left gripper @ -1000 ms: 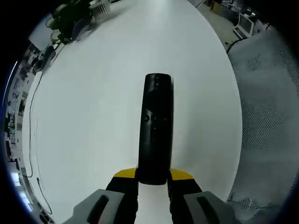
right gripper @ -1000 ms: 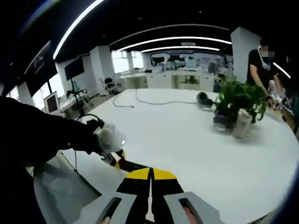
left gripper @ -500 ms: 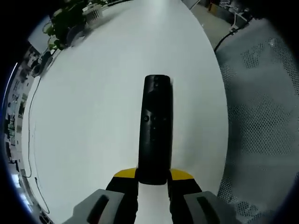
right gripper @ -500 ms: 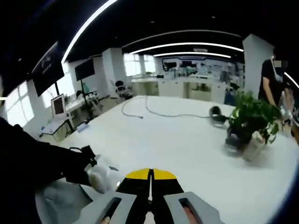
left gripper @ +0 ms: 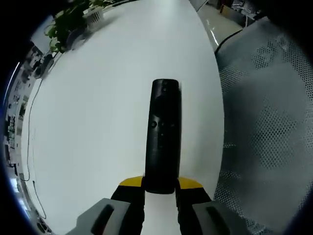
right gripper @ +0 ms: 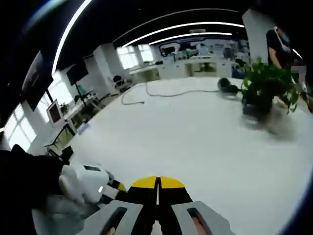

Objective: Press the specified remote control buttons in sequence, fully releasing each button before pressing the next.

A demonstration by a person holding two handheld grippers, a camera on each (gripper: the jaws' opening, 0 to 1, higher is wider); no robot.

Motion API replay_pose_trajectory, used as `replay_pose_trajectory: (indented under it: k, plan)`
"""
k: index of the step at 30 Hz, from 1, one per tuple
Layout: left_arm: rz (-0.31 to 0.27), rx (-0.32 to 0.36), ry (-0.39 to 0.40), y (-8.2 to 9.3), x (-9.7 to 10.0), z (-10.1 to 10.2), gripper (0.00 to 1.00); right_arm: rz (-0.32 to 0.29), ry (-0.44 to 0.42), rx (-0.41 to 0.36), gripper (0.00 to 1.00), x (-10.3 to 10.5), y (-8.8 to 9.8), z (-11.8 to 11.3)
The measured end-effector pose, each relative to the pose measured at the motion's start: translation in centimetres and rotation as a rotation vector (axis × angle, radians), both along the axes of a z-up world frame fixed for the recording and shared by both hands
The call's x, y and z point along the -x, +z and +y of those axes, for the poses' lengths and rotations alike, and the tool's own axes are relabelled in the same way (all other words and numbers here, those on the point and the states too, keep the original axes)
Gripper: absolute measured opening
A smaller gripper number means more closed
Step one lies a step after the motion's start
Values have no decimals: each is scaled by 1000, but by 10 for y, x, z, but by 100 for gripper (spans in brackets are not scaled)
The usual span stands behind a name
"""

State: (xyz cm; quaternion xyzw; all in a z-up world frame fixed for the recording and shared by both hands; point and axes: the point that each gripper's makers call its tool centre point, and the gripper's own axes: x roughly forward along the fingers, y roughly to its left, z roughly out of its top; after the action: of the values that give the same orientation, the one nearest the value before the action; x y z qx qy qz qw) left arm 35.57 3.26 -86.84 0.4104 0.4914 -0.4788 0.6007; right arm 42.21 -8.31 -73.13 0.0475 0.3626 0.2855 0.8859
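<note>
A long black remote control (left gripper: 163,137) points away from me over the white table (left gripper: 98,122), its near end clamped between the yellow-tipped jaws of my left gripper (left gripper: 160,187). Small round buttons show on its upper face. In the right gripper view my right gripper (right gripper: 157,185) is shut with nothing between its yellow-tipped jaws, held above the white table (right gripper: 195,142). The left gripper (right gripper: 88,182), a white body held by a dark-sleeved arm, shows at the lower left of that view.
A potted green plant (right gripper: 266,88) stands at the table's far side, also seen as the plant (left gripper: 66,24). A black cable (right gripper: 166,93) and a dark round object (right gripper: 225,85) lie beyond it. A grey mesh chair (left gripper: 274,127) stands off the table's edge. A person (right gripper: 279,46) stands behind.
Both cameras have shifted: the left view has swung so the mesh chair takes up more of the right side; the right view has tilted down toward the table. The remote stays clamped.
</note>
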Motion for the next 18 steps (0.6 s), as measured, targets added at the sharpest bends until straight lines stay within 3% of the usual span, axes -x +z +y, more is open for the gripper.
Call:
replay_pose_trajectory:
  k: [7,18]
  plan:
    - [-2,12,9,0,12,-3,24,88,-7,-11,0,14,-30,-1]
    - [-6,40,30,0,15,-6,24,322,-104,-24,0,30,-63,-17]
